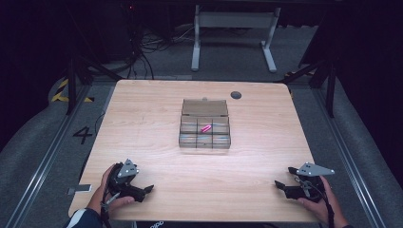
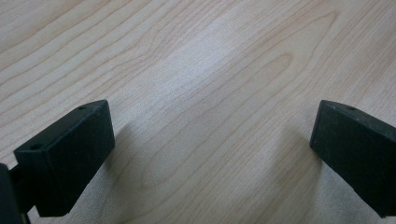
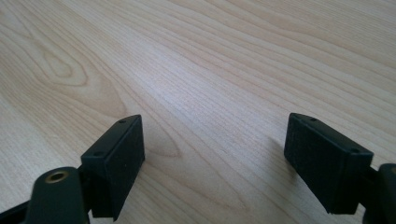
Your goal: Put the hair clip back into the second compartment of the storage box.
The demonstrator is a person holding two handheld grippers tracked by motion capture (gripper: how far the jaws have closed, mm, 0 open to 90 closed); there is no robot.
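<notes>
You work in a lab or test studio: black curtains around, a bare wooden table [image 1: 142, 123] on grey carpet floor, cables [image 1: 142, 47] bundled at the back, yellow-black hazard tape [image 1: 61, 91], floor no. "4" [image 1: 82, 135].

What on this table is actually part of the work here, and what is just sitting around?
Part of the work:
- clear compartment box, mid-table
- pink item in one of its middle compartments
- left gripper and right gripper, both open, resting near the table's front edge

Just there:
- dark round cap set in the table
- white desk frame on the floor behind
</notes>
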